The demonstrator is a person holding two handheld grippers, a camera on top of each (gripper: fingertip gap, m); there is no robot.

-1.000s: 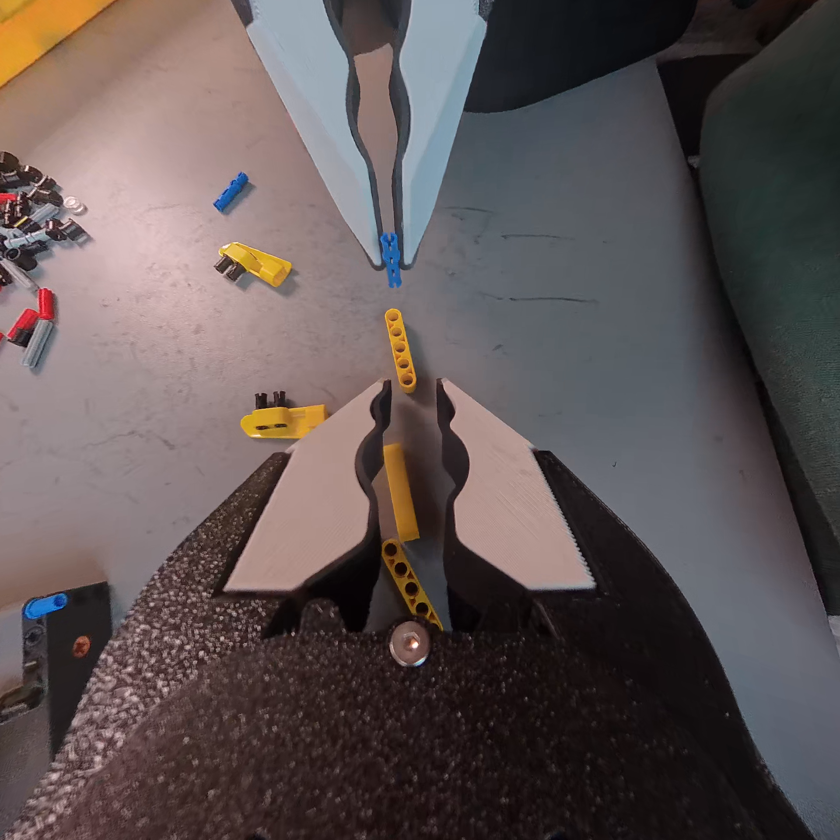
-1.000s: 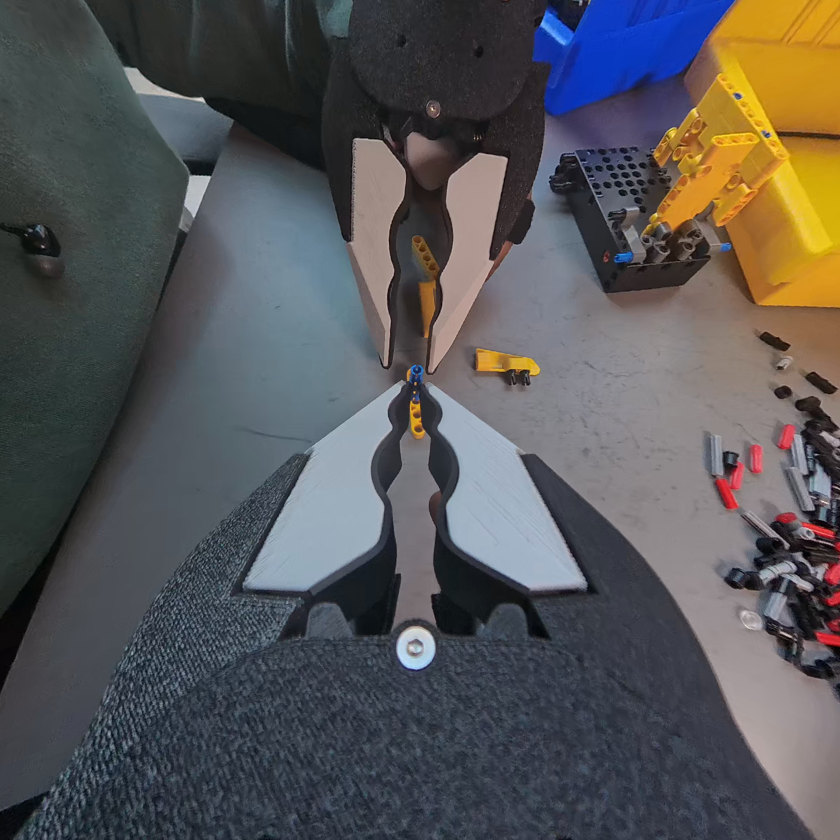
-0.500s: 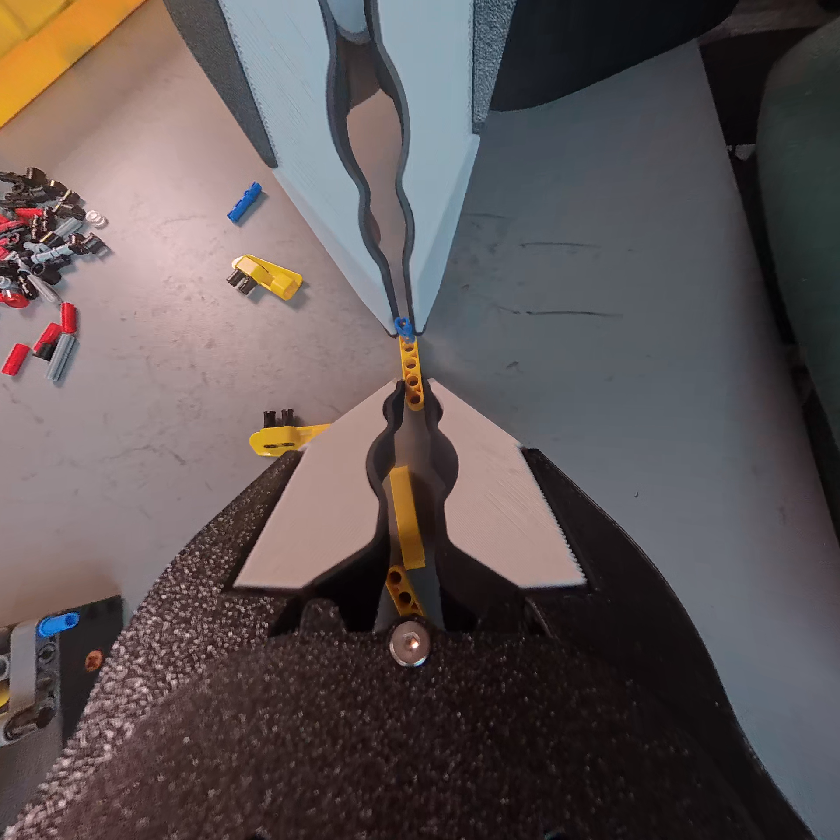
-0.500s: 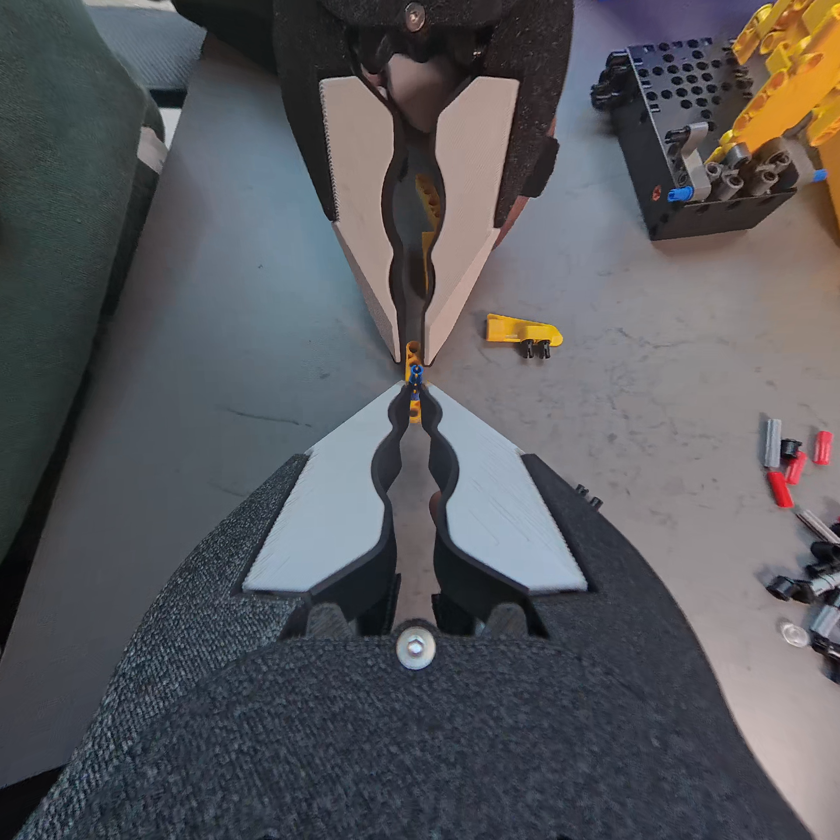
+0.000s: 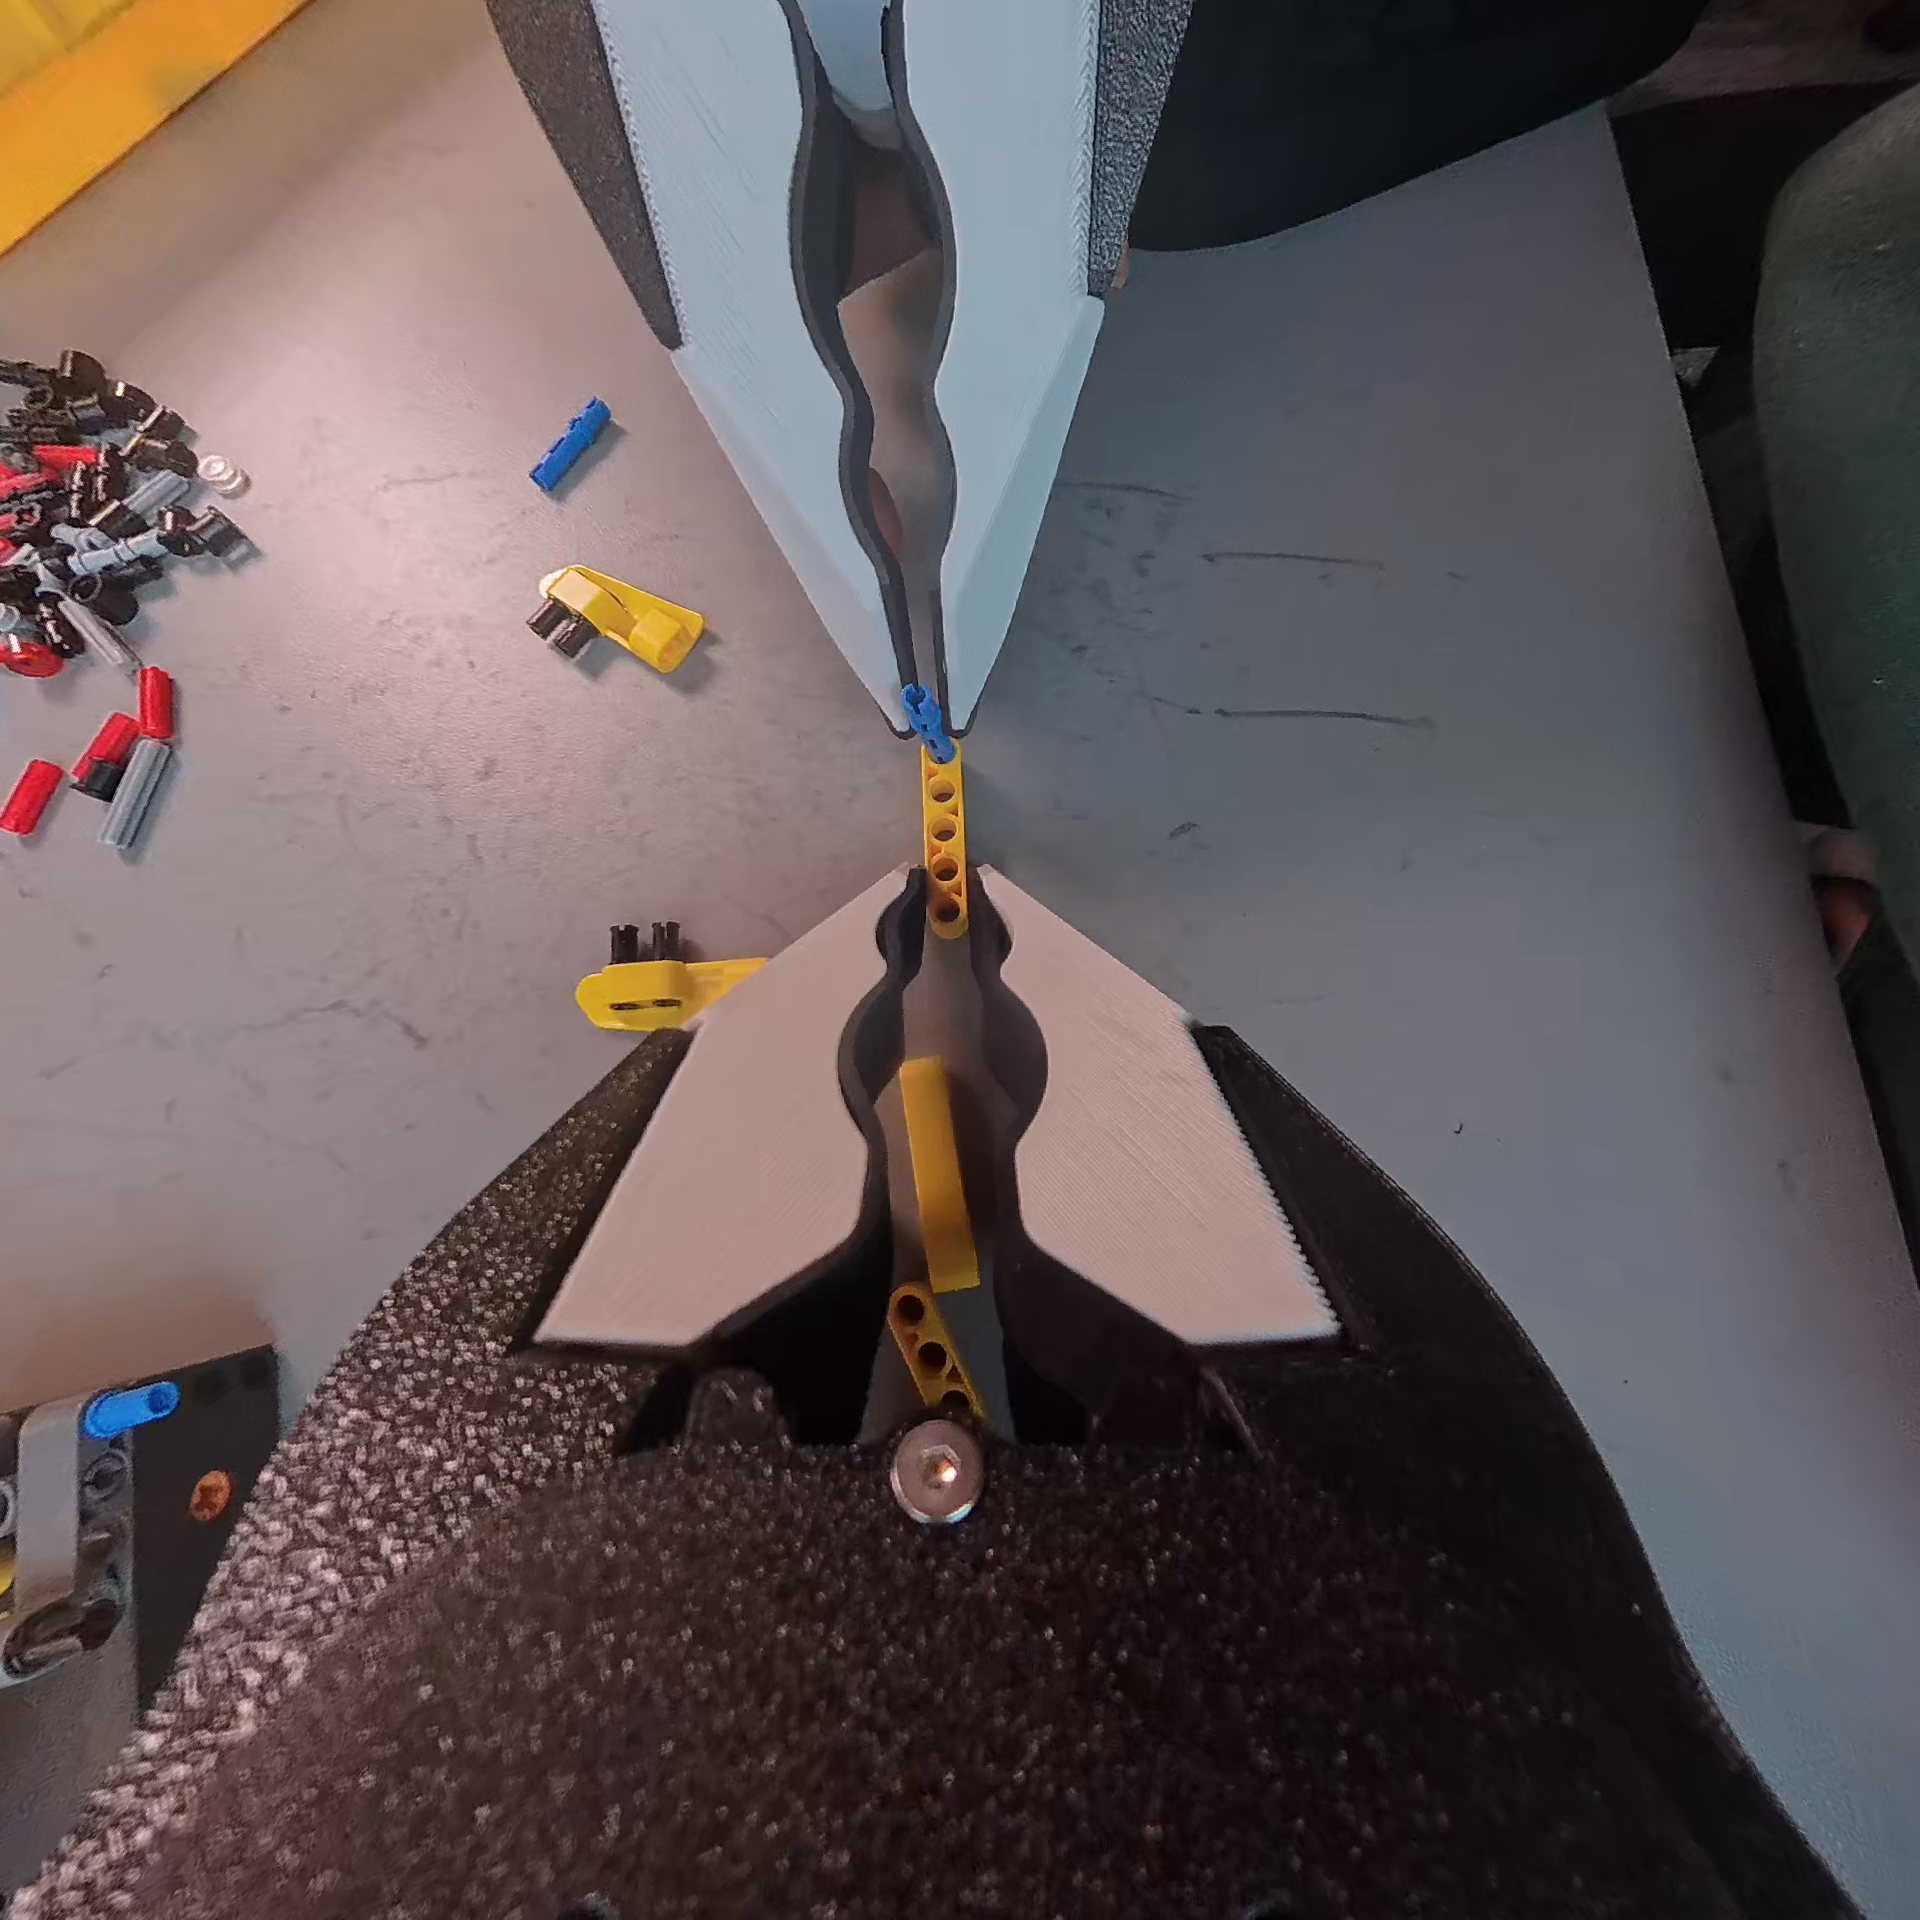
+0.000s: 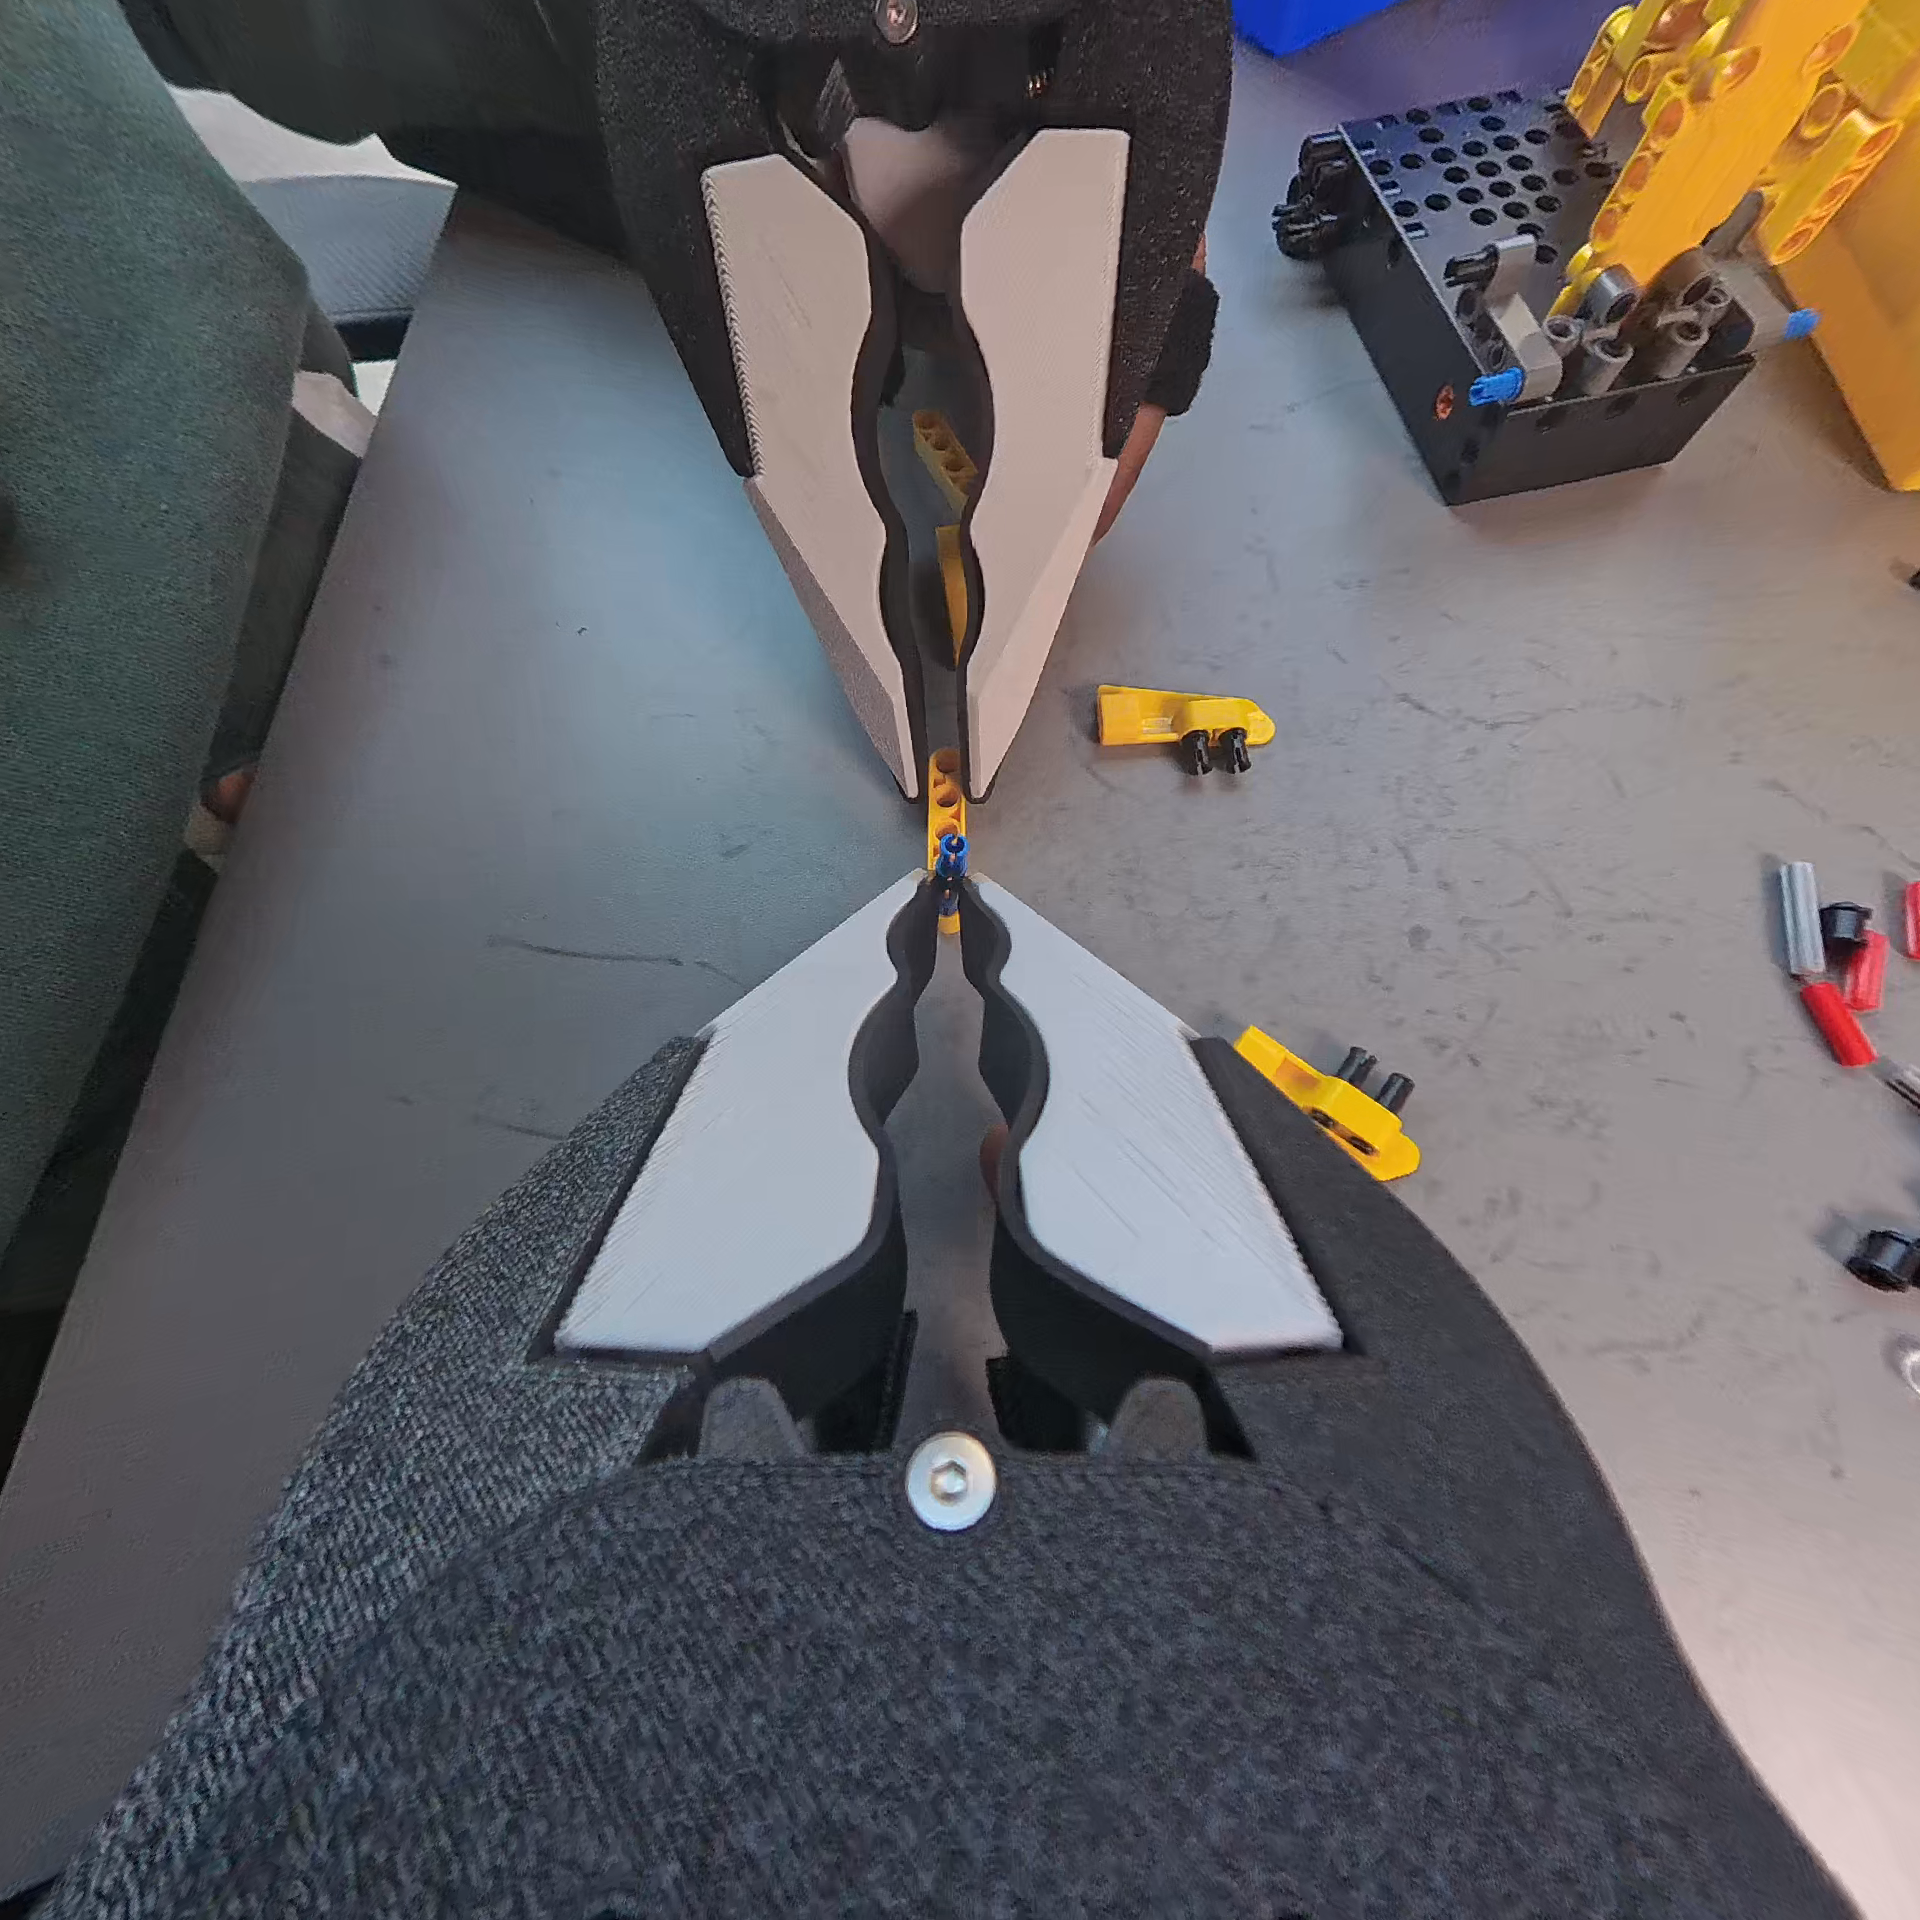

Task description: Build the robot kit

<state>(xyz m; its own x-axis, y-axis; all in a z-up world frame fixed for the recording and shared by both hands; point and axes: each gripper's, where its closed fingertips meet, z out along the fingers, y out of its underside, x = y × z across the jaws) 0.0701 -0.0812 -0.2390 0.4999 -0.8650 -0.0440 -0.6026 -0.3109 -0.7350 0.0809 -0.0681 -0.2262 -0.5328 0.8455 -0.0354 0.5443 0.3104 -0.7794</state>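
Grey, scuffed tabletop (image 5: 1351, 935) strewn with building-toy parts: over it two hand-held grippers meet nose to nose. Left gripper (image 5: 948, 899), grey-fingered on a black body, is clamped on one end of a yellow holed beam (image 5: 943, 831), which juts forward from its tips; a second yellow beam (image 5: 935, 1174) lies on the table beneath its fingers. Right gripper (image 6: 948, 883), with pale blue-grey fingers, is pinched tight on a small blue pin (image 5: 923, 717), whose free end touches the far end hole of the held beam. Whether the pin has entered that hole cannot be told from either view. Judged from this pose, pin and beam are being joined, and a straight push along the pin's axis while the beam is held steady seems to be what the joint calls for. Near by lie two yellow connectors with black pins (image 6: 1184, 719) (image 6: 1330, 1101), a loose blue pin (image 5: 569, 444), a heap of red, grey and black pins (image 5: 94, 540) and a black holed block with a yellow assembly (image 6: 1538, 301). Green fabric (image 6: 125, 520) edges the table.
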